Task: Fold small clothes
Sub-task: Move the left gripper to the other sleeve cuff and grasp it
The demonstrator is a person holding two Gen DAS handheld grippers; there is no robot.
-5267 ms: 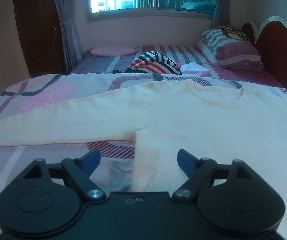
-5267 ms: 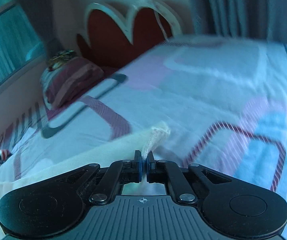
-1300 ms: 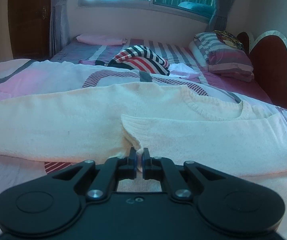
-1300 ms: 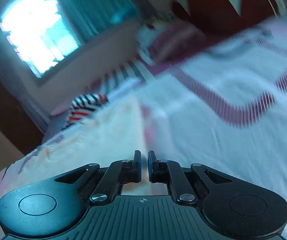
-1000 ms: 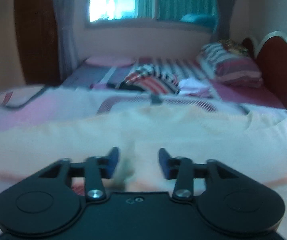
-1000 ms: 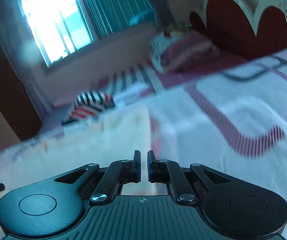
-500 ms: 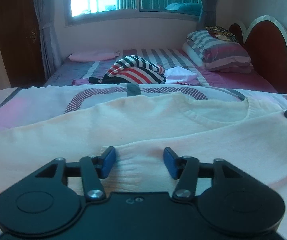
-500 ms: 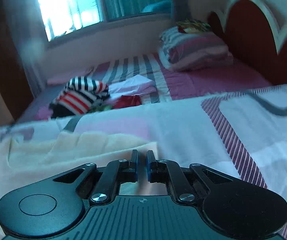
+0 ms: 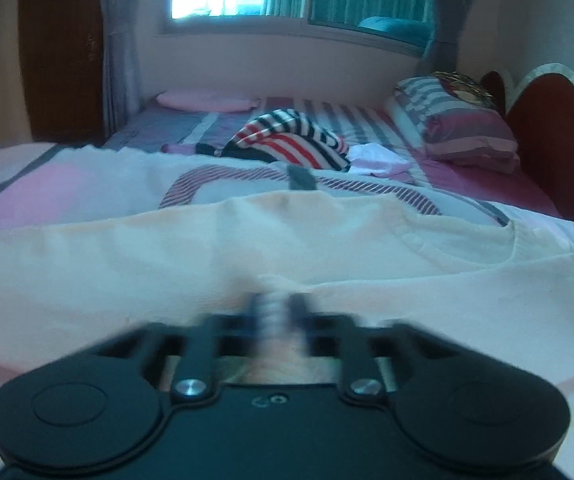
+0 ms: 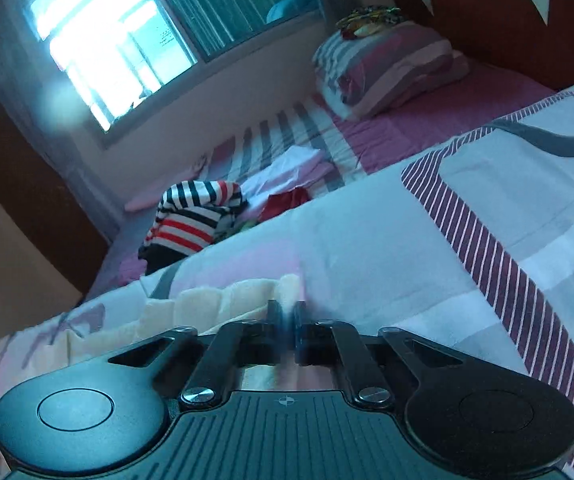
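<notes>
Left gripper clamping onto a ribbed cuff of the cream sweater, knit bunched between the blurred fingers. Right gripper clenched tight, pinching the sweater's far edge right at the fingertips, cream folds rippling off to their left. Sweater spread flat across the patterned quilt, neckline ahead and right of the left fingers, one sleeve already laid across the chest. Early going by the look of it: one sleeve in, the other sleeve stretched out to the left, body folds yet to come. Count: one cream sweater in work, one striped garment heaped well beyond the fingers, one white piece just beside it, one red piece in the right view, all apparently unfolded. One striped pillow, one pink pillow, two grippers.
</notes>
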